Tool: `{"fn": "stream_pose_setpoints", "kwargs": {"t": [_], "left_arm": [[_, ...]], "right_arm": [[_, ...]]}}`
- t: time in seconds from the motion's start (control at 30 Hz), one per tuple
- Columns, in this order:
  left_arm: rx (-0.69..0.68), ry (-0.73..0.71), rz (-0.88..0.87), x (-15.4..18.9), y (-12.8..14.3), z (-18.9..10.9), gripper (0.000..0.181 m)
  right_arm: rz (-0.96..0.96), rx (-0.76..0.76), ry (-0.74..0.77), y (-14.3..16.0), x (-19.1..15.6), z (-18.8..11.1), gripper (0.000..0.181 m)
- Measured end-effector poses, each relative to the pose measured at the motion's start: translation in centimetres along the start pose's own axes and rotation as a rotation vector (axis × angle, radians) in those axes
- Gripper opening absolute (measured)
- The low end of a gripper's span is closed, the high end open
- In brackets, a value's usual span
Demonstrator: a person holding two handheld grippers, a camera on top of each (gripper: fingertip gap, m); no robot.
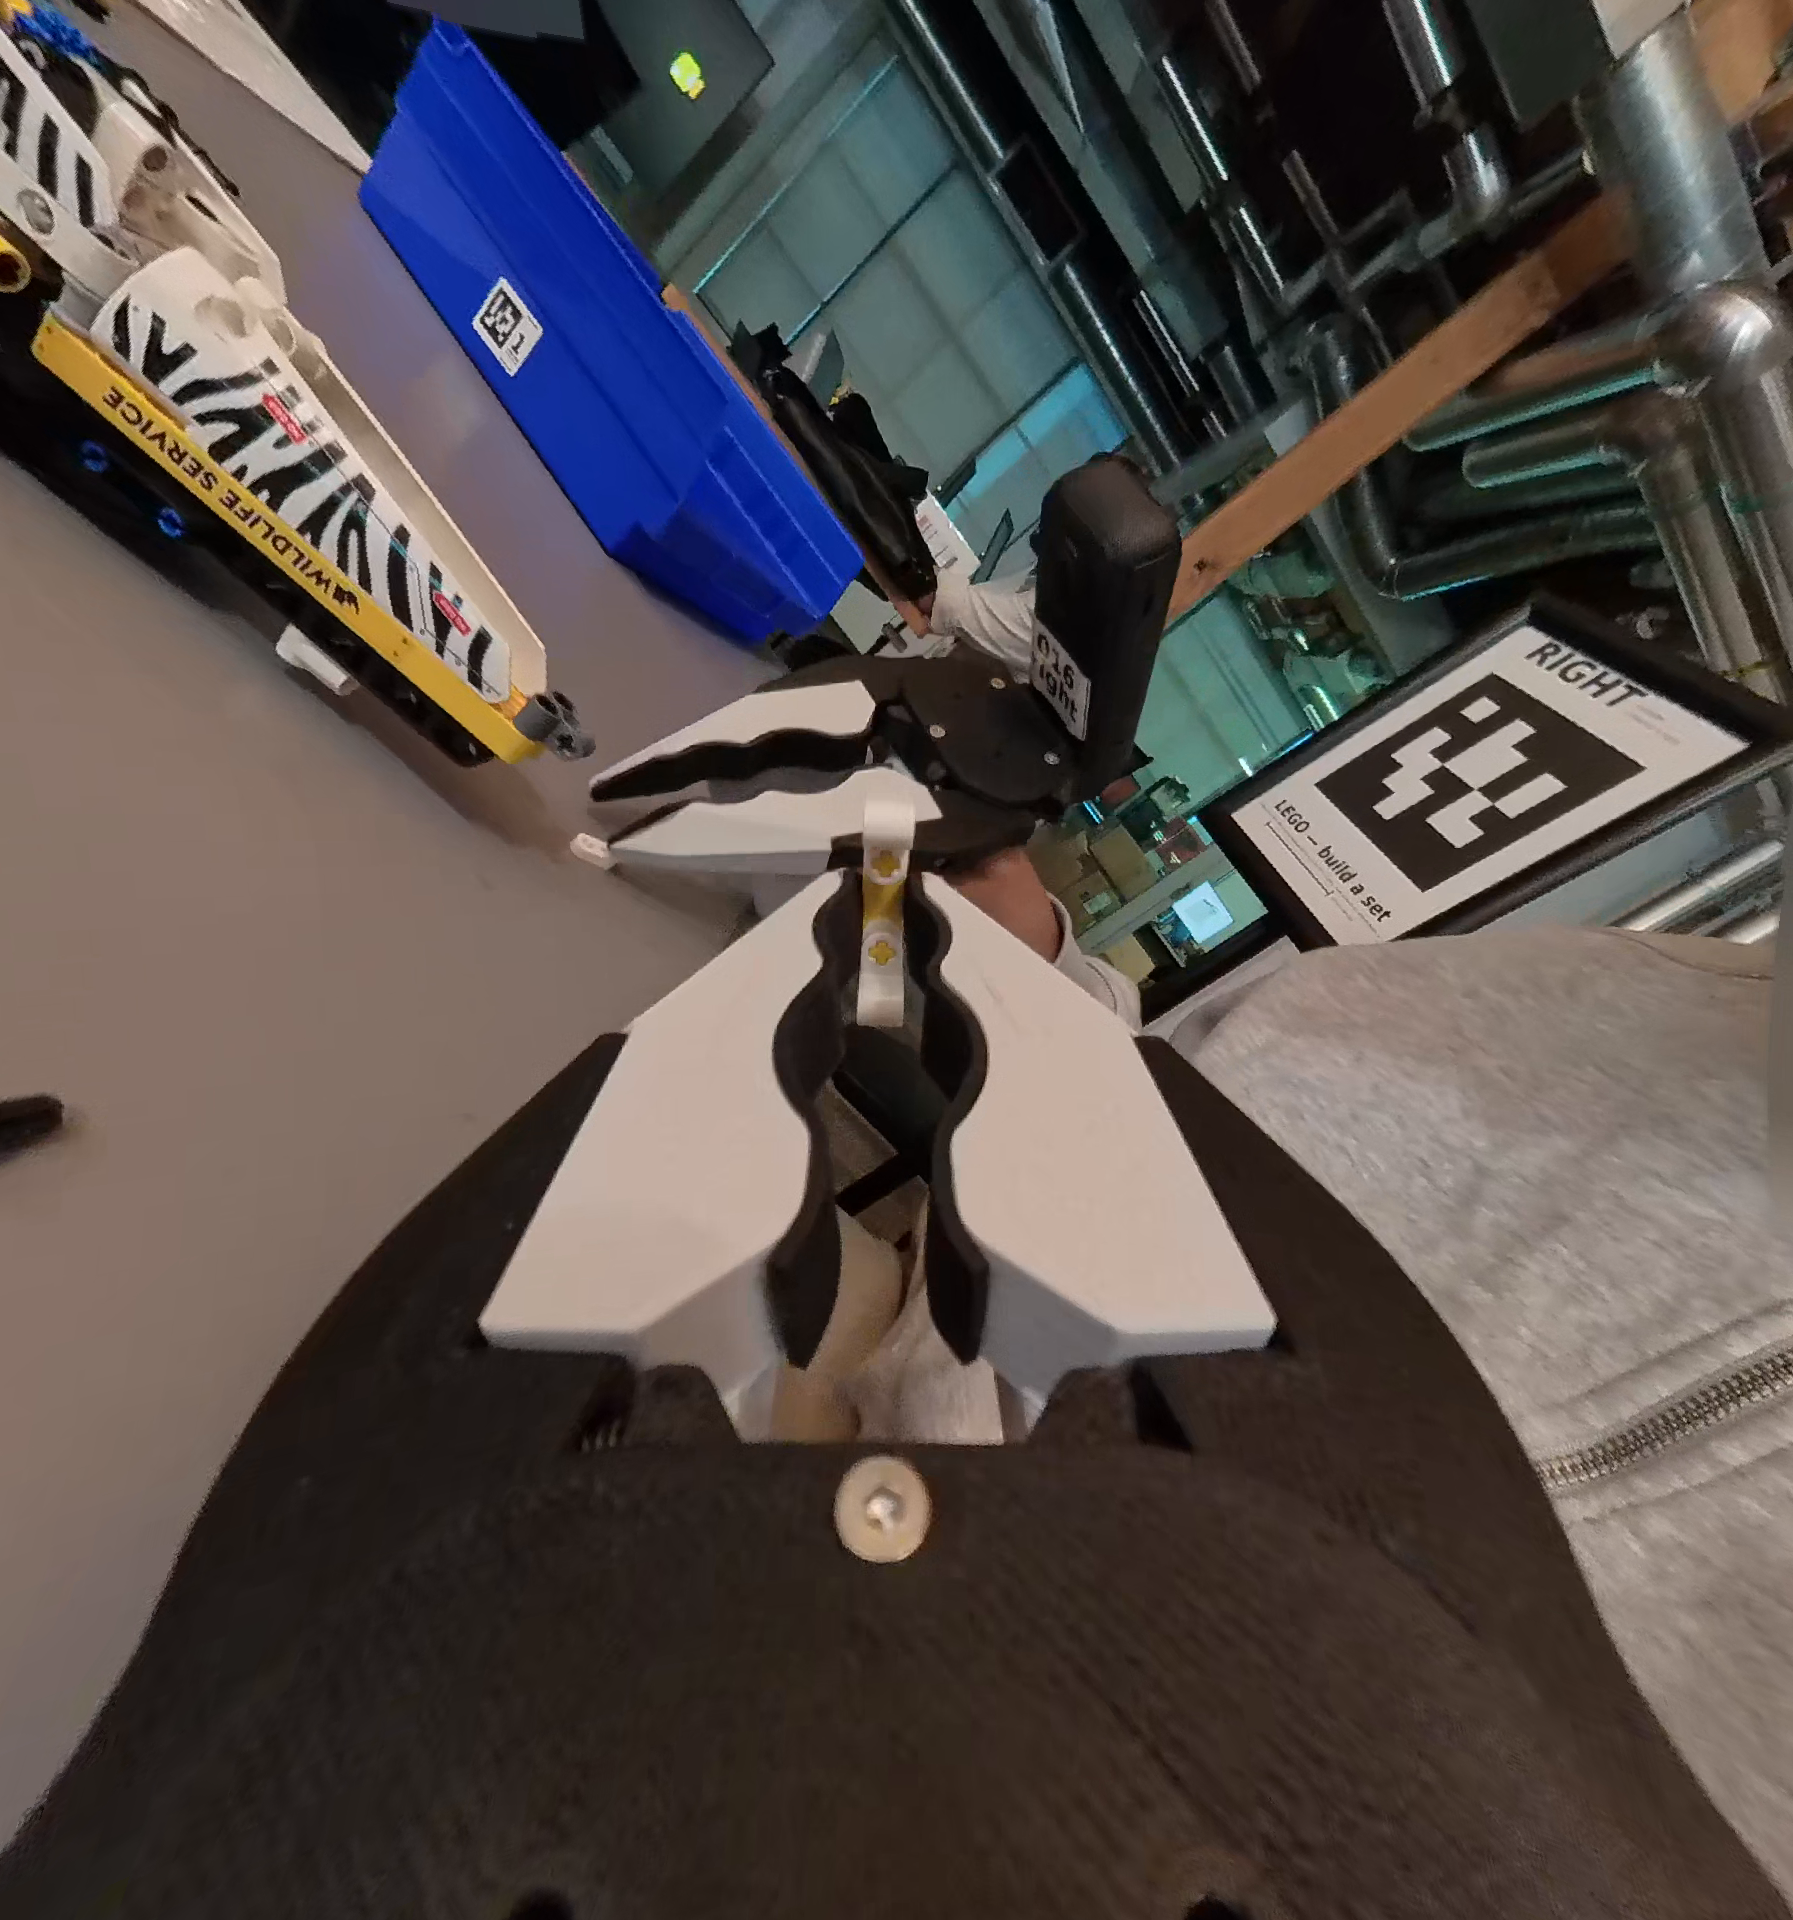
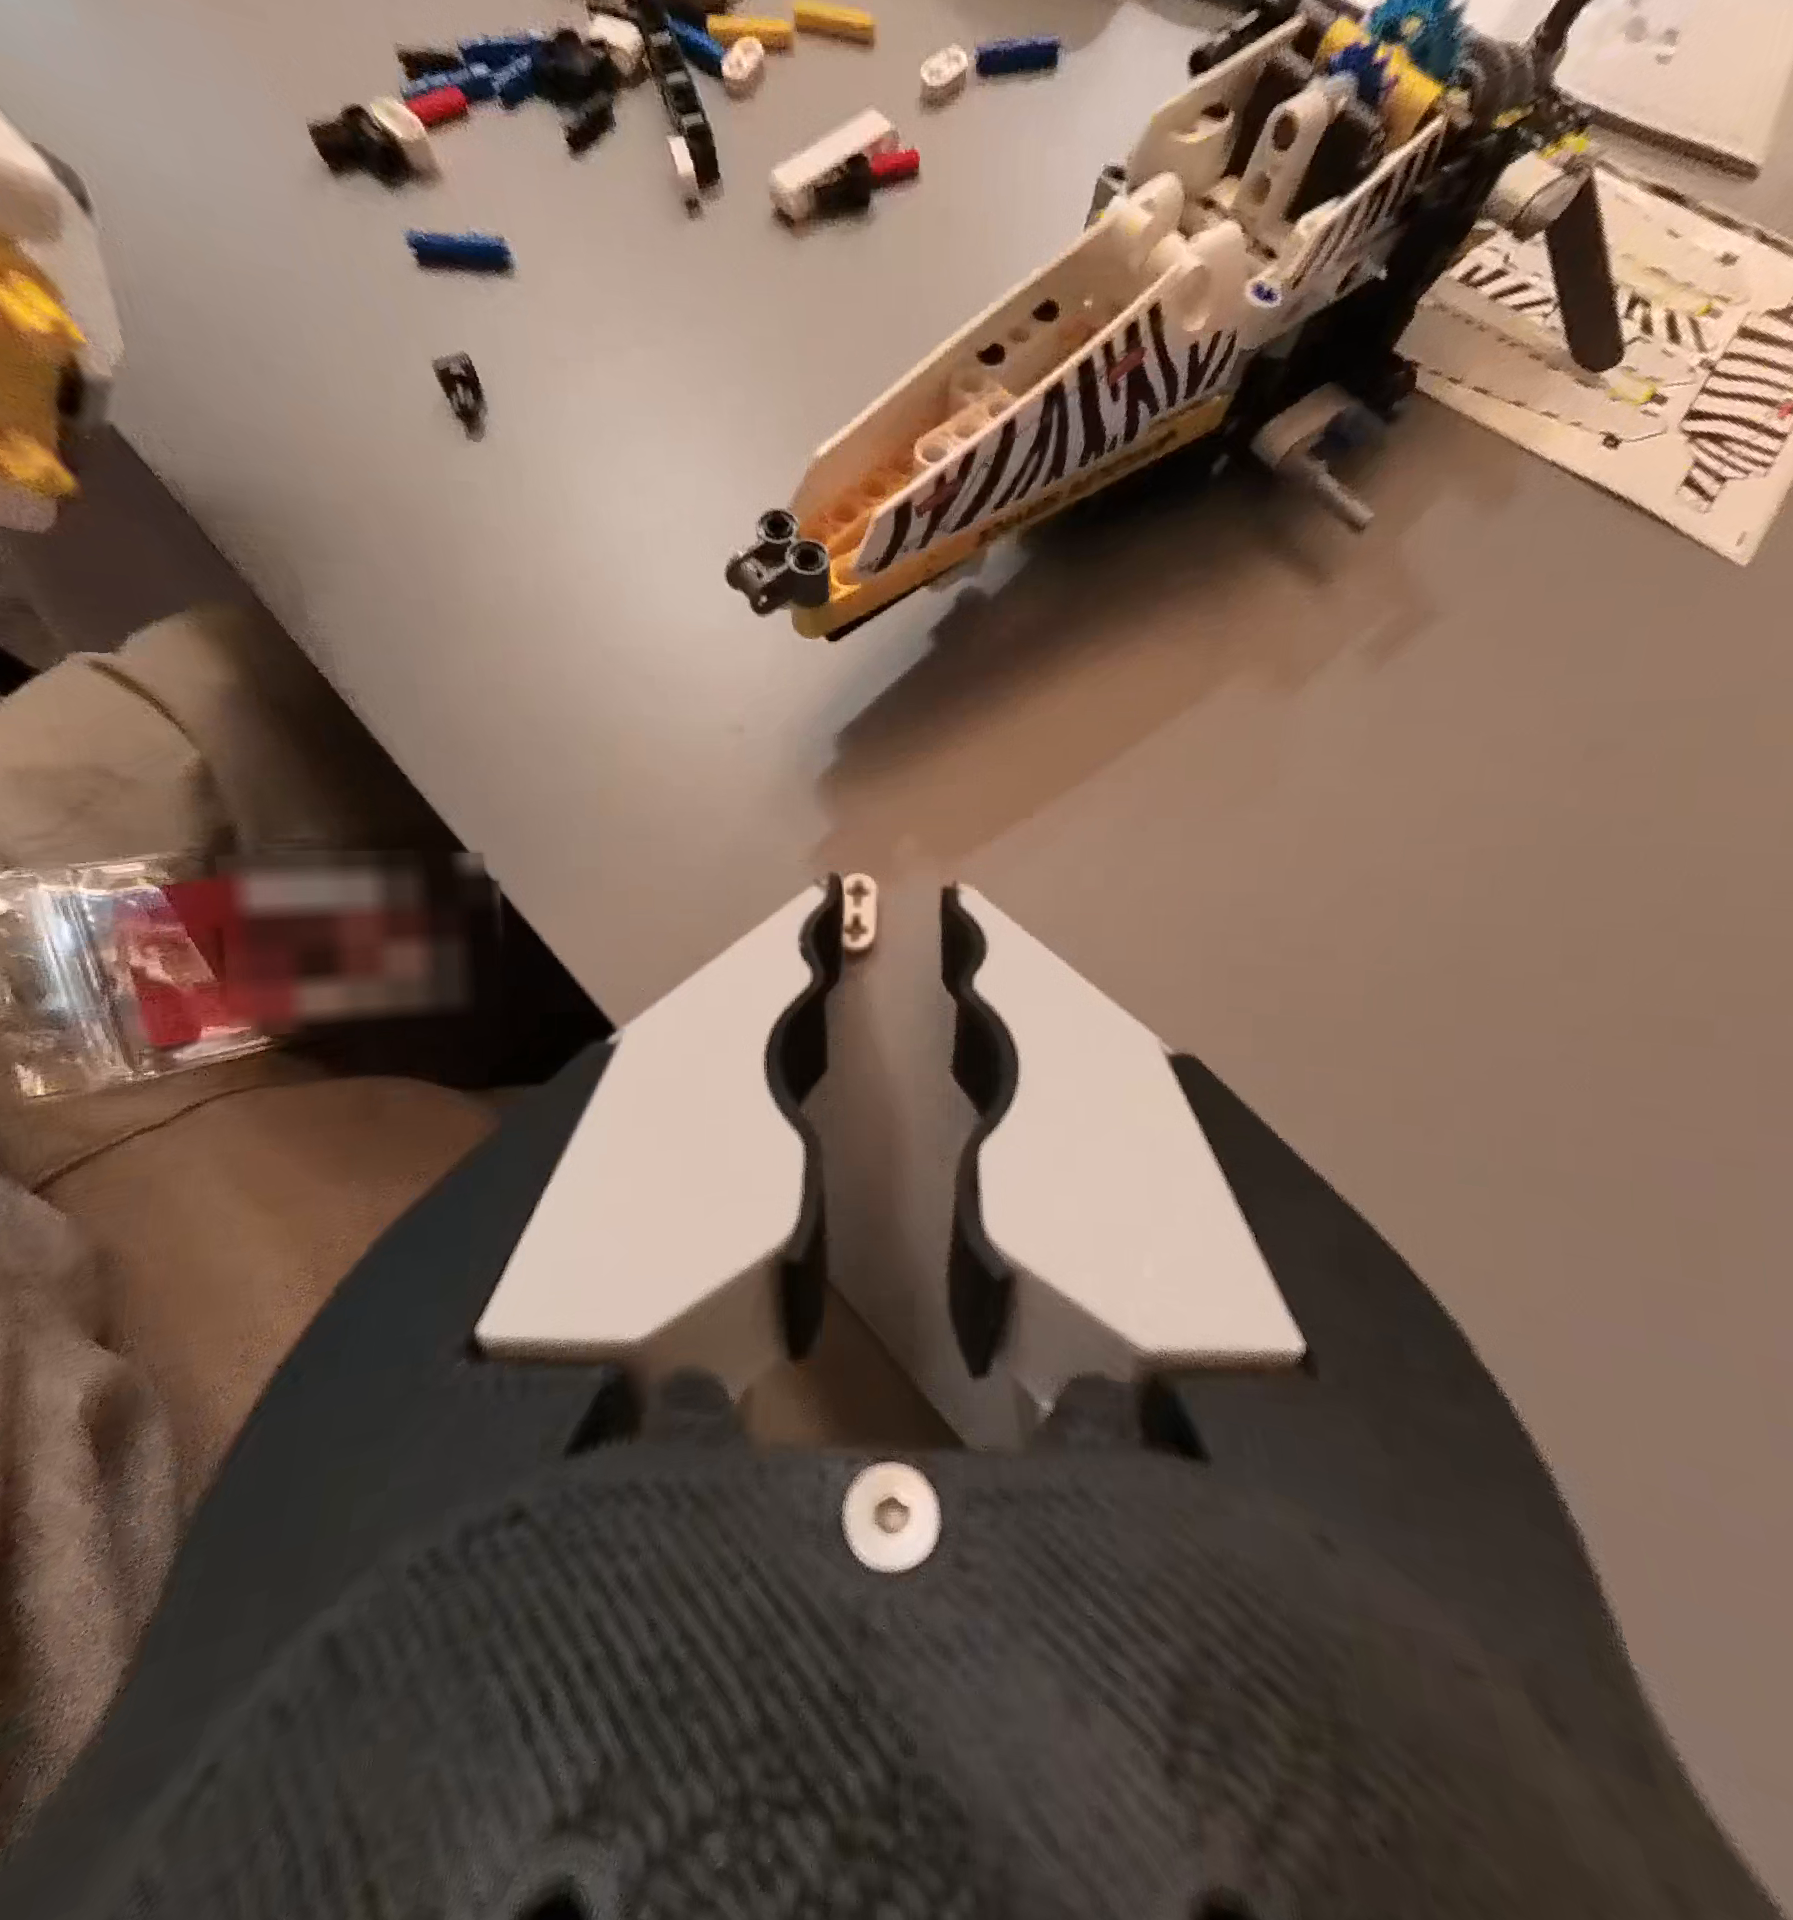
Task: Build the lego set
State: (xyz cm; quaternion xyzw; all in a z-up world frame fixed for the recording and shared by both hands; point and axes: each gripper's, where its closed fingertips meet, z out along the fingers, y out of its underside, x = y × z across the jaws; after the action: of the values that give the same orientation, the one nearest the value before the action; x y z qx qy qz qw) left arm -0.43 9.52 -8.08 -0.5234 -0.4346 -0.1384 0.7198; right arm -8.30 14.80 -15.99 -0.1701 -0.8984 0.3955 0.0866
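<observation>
My left gripper (image 1: 879, 896) is shut on a small white and yellow lego piece (image 1: 886, 831) and holds it upright above the table edge, near the person's grey sleeve. My right gripper (image 2: 884, 899) is open, tips down at the grey table (image 2: 1287, 935). A small pale two-hole lego link (image 2: 859, 914) lies between its tips, close to the left pad. The right gripper also shows in the left wrist view (image 1: 611, 816), just beyond the held piece. The zebra-striped lego helicopter (image 2: 1100, 384) stands on the table ahead of the right gripper and shows in the left wrist view (image 1: 289, 468).
Several loose lego pieces (image 2: 611, 83) lie at the table's far side. A sticker sheet (image 2: 1650, 395) lies under the model's rotor end. A clear plastic bag (image 2: 71, 966) sits left of the table. A blue bin (image 1: 601, 364) and a marker sign (image 1: 1494, 769) stand behind. About 12 cm separates my left fingertips from my right. My right gripper is the nearer one to the zebra-striped lego helicopter (image 2: 1100, 384): about 9 cm, against 15 cm.
</observation>
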Motion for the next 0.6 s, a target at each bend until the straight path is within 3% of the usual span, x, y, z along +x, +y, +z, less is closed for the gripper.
{"fn": "stream_pose_setpoints", "kwargs": {"t": [0.27, 0.33, 0.47, 0.6], "left_arm": [[0.017, 0.061, 0.009, -1.1, -1.3, 0.4, 0.006], [0.036, 0.078, 0.01, -1.3, -1.4, 0.3, 0.006], [0.067, 0.092, 0.037, -1.7, -1.2, 0.0, 0.006], [0.144, 0.167, 0.041, -0.5, -2.0, -0.1, 0.006]], "right_arm": [[0.051, 0.023, -0.05, -0.1, -0.3, 0.5, 0.005], [0.072, 0.181, -0.112, -2.4, -1.4, -0.5, 0.005], [0.258, 0.597, -0.374, -7.9, -4.0, -3.8, 0.005], [0.436, 0.708, -0.591, -9.0, -5.9, -4.1, 0.004]]}}
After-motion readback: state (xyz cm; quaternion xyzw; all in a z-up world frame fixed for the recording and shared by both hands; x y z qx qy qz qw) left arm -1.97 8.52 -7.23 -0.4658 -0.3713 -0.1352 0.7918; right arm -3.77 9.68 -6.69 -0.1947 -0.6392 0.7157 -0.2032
